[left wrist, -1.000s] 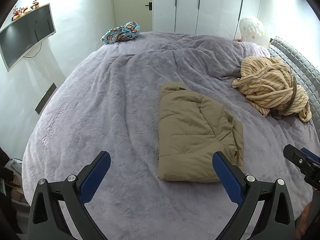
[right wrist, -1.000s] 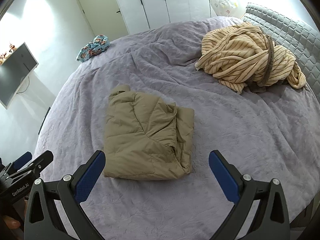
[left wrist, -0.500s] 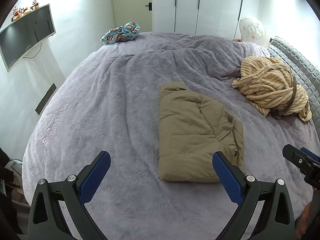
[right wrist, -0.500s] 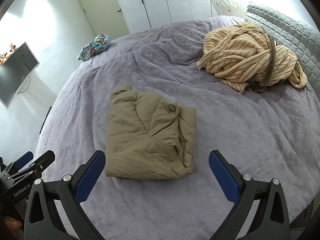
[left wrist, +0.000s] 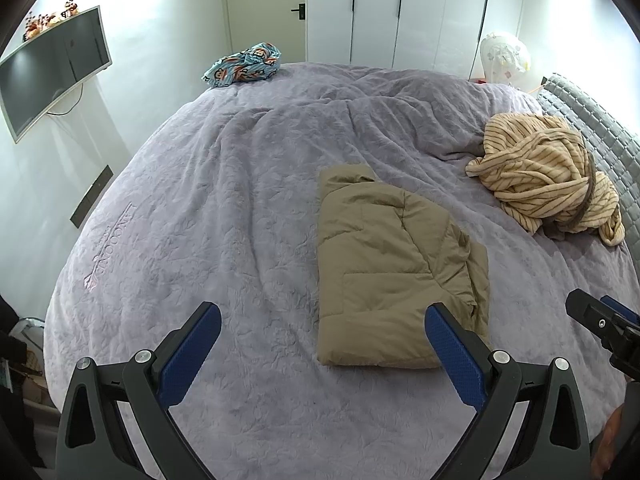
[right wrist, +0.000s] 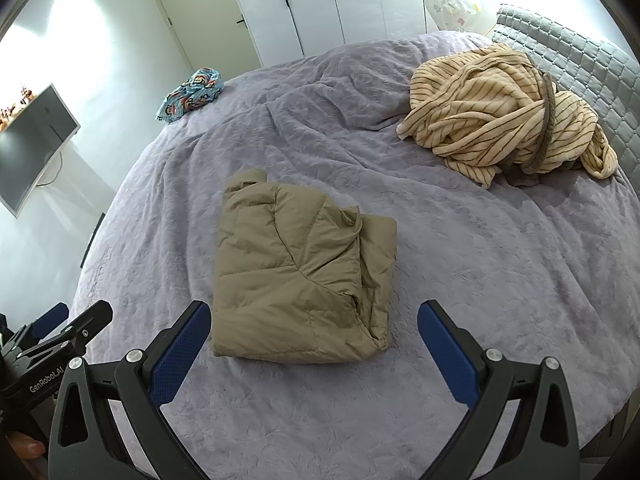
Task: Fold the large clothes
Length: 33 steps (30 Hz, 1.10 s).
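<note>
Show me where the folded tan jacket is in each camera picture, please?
Left wrist view: the folded tan jacket lies right of centre on the purple bedspread, just beyond the open left gripper.
Right wrist view: the jacket lies near the centre, just past the open right gripper.
Shared landmark: the striped beige garment, heaped beyond the jacket to the right.

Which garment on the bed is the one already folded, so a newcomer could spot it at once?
Start at the big bed under the lilac quilt. Near its middle, just ahead of both open grippers, lies the tan padded jacket. Unlike the striped beige robe heaped by the grey headboard and the blue patterned bundle at the far edge, it is a flat, plain rectangle.
</note>
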{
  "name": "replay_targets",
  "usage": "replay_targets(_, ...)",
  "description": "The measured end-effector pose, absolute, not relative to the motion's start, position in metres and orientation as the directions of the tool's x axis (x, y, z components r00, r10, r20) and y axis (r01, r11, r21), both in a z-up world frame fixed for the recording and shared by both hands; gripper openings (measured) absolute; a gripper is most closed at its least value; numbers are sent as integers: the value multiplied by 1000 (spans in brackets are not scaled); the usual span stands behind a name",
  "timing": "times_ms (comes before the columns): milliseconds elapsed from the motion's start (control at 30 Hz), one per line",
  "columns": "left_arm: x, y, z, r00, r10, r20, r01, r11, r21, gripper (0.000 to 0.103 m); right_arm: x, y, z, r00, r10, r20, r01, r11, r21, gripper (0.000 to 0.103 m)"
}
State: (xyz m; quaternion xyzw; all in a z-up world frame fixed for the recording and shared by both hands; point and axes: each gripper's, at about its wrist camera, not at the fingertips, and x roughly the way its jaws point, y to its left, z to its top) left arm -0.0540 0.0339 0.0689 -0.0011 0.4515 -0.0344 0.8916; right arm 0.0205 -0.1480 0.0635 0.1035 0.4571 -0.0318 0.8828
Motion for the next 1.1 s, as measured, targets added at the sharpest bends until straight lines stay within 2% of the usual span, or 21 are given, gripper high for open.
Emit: replay_targets(1100, -53, 34, 69, 589, -63, -806, 61, 998, -33, 102, 21, -151, 63, 578, 42, -815, 152, 976, 158, 103)
